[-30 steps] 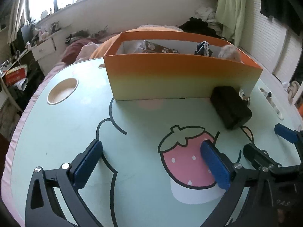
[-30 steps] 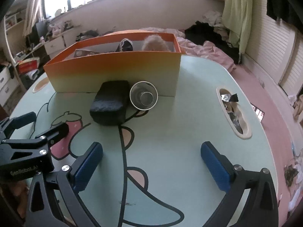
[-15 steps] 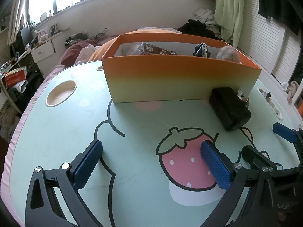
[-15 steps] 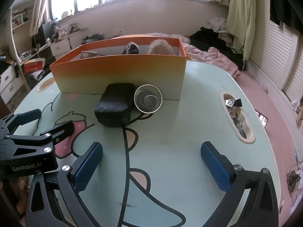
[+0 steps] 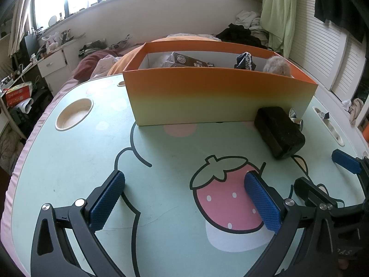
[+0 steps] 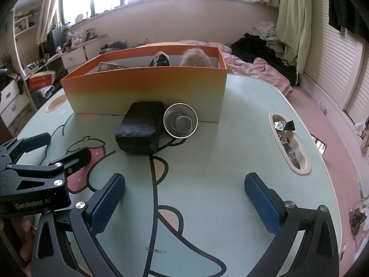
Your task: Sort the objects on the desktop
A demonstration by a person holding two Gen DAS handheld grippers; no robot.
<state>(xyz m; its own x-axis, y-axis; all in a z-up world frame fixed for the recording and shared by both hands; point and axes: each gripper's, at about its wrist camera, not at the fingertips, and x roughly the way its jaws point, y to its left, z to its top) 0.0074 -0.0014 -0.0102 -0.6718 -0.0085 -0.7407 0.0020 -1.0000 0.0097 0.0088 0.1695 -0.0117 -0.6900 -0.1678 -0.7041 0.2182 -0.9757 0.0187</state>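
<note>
An orange-to-cream box (image 5: 219,97) (image 6: 147,90) stands at the back of the table and holds a brown packet (image 5: 184,61), a dark bundle (image 5: 244,61) and a fluffy beige thing (image 5: 276,65). A black case (image 6: 139,129) (image 5: 279,131) lies in front of it, with a clear cup (image 6: 181,121) on its side beside the case. My left gripper (image 5: 184,200) is open and empty above the strawberry print. My right gripper (image 6: 184,203) is open and empty, nearer than the case and cup.
The table (image 6: 230,157) is mint green with a cartoon print. A round recess (image 5: 73,114) sits at its left, a long slot with foil wrappers (image 6: 288,140) at its right. A bed and cluttered shelves lie beyond the table.
Both grippers have drawn back and risen slightly, so the box, case and cup sit a little farther off. Nothing on the table has moved.
</note>
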